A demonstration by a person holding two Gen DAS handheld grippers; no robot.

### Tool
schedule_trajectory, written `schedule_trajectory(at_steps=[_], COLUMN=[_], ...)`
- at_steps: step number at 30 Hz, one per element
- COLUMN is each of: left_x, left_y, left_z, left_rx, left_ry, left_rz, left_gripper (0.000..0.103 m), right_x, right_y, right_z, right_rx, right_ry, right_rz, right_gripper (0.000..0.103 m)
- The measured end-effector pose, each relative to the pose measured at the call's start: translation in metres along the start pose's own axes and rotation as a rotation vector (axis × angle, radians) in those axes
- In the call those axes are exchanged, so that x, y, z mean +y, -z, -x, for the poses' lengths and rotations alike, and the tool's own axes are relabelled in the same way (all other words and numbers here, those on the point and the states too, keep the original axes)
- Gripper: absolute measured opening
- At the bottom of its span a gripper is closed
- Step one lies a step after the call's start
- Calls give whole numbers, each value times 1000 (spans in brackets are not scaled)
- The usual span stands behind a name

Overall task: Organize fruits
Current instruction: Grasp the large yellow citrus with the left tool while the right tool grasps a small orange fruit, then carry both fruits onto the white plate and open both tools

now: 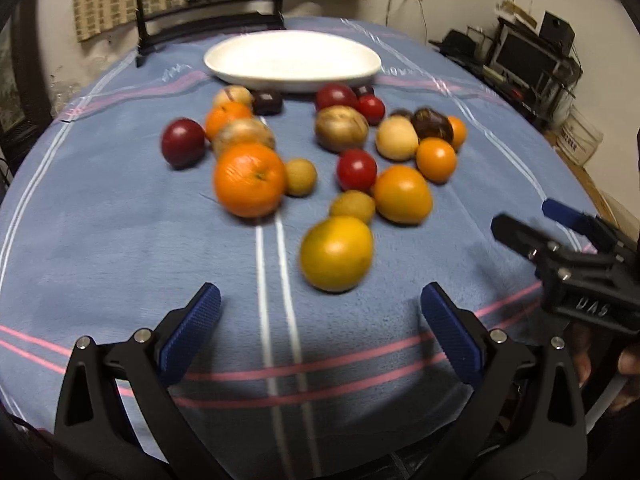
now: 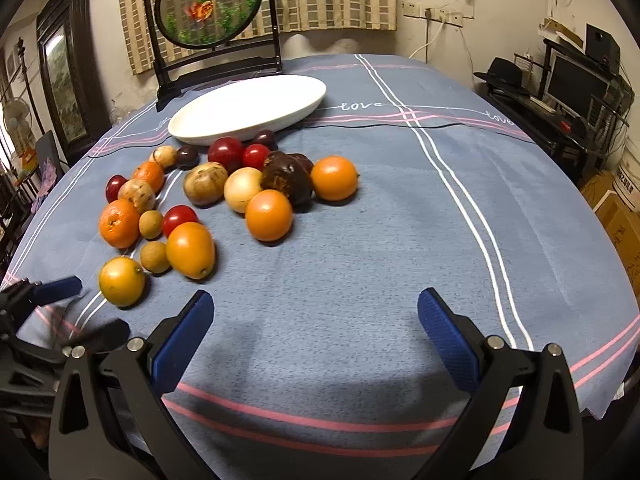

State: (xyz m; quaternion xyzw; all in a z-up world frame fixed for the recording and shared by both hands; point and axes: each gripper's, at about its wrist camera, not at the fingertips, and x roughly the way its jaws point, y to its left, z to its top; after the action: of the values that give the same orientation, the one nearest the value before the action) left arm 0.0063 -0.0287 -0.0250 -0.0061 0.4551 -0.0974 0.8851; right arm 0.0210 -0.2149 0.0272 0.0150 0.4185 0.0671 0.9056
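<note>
I held both tools spread and empty above the tabletop [image 2: 360, 264]: the left tool [image 1: 320, 320] just short of a yellow fruit [image 1: 337, 253], the right tool [image 2: 314, 324] over bare cloth. The other fruits [image 2: 224, 196] lay scattered beyond, loose before the white plate [image 2: 248, 106].

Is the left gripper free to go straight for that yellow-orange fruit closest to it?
Probably yes. The left gripper is open and holds nothing, and the yellow-orange fruit lies just ahead of it with only bare tablecloth between. A small brown fruit touches its far side and may get nudged.
</note>
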Motion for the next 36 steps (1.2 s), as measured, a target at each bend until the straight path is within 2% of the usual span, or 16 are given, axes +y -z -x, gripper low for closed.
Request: schedule_trajectory(at_steps=[3, 6, 8, 9, 10, 11, 15, 21, 24, 25, 30, 33, 36], left_x=[-3, -4, -6, -7, -6, -7, -10, 9, 22, 25, 38, 42, 45], left_y=[-2, -7, -10, -11, -13, -14, -15, -16, -15, -14, -12, -10, -7], left_z=[-10, -16, -19, -19, -18, -17, -16, 2, 8, 9, 7, 2, -2], left_rx=[15, 5, -3, -7, -11, -16, -16, -64, -76, -79, -74, -59, -46], left_ry=[-9, -37, -57, -55, -42, -18, -23, -32, -41, -39, -25, -8, 0], left_rz=[-8, -15, -30, -35, -38, -44, -68, -42, -14, -9, 21, 38, 40], left_gripper=[97, 81, 65, 60, 47, 39, 39, 39, 39, 39, 39, 39, 39], right_x=[-2, -5, -10, -12, -13, -15, -12, 32, 55, 60, 75, 83, 87], right_y=[1, 2, 1, 1, 0, -1, -6, -15, -19, -21, -26, -31, -34], right_z=[-5, -10, -13, -13, -13, -14, -12, -12, -27, -33, -49, -56, -55], right_rx=[9, 18, 23, 23, 23, 24, 35, 37, 96, 114, 157, 160, 160], right_ry=[-11, -18, -21, -23, -24, -28, -85, -139, -151, -152, -165, -194, -231], right_rz=[-3, -7, -19, -23, -27, -29, -4, 210, 316, 336, 393, 414, 426], right_gripper=[102, 102, 102, 102, 102, 102, 102, 101, 66, 60, 52, 39, 38])
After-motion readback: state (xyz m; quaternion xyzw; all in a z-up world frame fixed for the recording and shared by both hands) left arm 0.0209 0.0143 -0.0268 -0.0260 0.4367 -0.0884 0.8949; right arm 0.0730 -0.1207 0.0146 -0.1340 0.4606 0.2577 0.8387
